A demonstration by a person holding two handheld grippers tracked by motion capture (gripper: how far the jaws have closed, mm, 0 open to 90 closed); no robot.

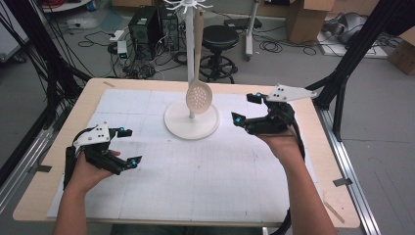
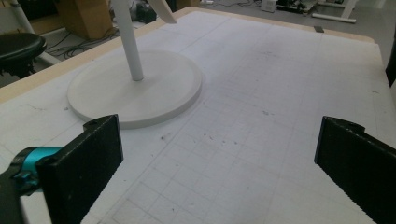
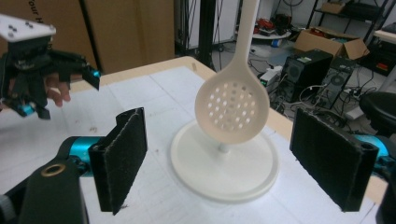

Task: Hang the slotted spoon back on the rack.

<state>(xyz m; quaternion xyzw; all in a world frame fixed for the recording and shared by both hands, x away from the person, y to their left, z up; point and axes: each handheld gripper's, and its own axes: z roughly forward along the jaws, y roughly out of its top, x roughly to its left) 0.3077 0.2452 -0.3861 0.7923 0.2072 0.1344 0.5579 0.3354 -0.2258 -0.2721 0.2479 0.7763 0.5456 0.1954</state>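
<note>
Left gripper: the black two-jaw left gripper is held low over the white gridded mat, jaws spread wide, nothing between them.
Right gripper: the black two-jaw right gripper, with a grey three-cornered plate on top, is raised above the mat, jaws wide apart and empty.
Slotted spoon: the cream-white plastic slotted spoon hangs bowl-down from the top of the stand, just ahead of the right gripper's open jaws and framed between them in the right gripper view; not touched by either jaw.
Stand: the white hook stand with a round flat base sits on the mat between the two grippers, nearer the right one; ahead and to the left in the left gripper view.
Table: the light wooden table carries the mat beneath both grippers.
Background: a black round stool stands on the floor beyond the stand.
</note>
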